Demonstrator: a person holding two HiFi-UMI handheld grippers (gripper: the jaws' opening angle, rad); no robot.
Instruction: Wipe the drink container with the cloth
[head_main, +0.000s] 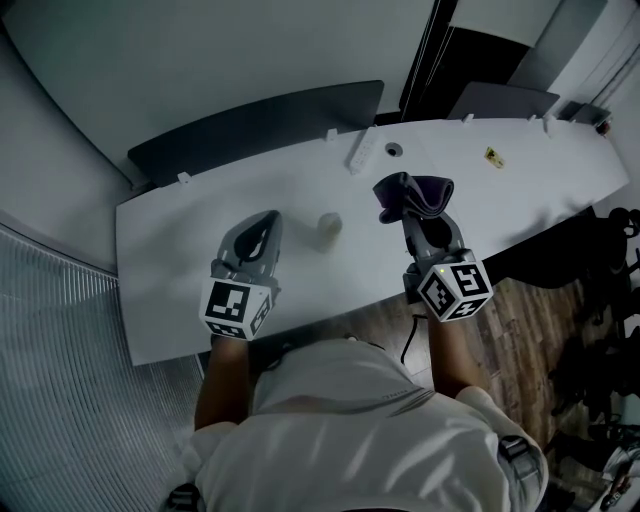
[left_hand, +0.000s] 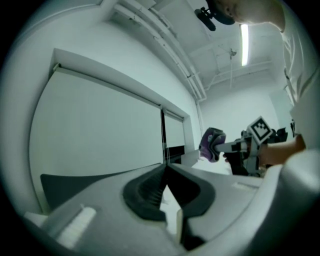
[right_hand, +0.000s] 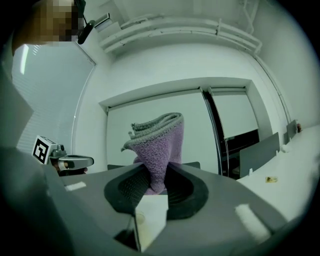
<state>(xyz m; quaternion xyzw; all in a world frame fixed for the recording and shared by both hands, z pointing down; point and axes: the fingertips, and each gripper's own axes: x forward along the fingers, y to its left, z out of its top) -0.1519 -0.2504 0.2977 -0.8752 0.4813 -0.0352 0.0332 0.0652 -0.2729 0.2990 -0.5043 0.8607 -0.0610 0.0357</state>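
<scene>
A small pale drink container (head_main: 329, 231) stands upright on the white table (head_main: 180, 230), between my two grippers and untouched by either. My left gripper (head_main: 266, 226) hovers just left of it; in the left gripper view its jaws (left_hand: 164, 175) meet at the tips with nothing between them. My right gripper (head_main: 411, 216) is to the right of the container, shut on a bunched purple cloth (head_main: 412, 193). In the right gripper view the cloth (right_hand: 157, 145) rises out of the pads as a folded bundle. From the left gripper view the cloth (left_hand: 211, 144) shows beyond, to the right.
A white power strip (head_main: 361, 152) and a round cable grommet (head_main: 393, 150) lie at the table's far edge. A small yellow item (head_main: 494, 156) sits far right. Dark partition panels (head_main: 260, 118) stand behind the table. Wooden floor (head_main: 520, 310) lies to the right.
</scene>
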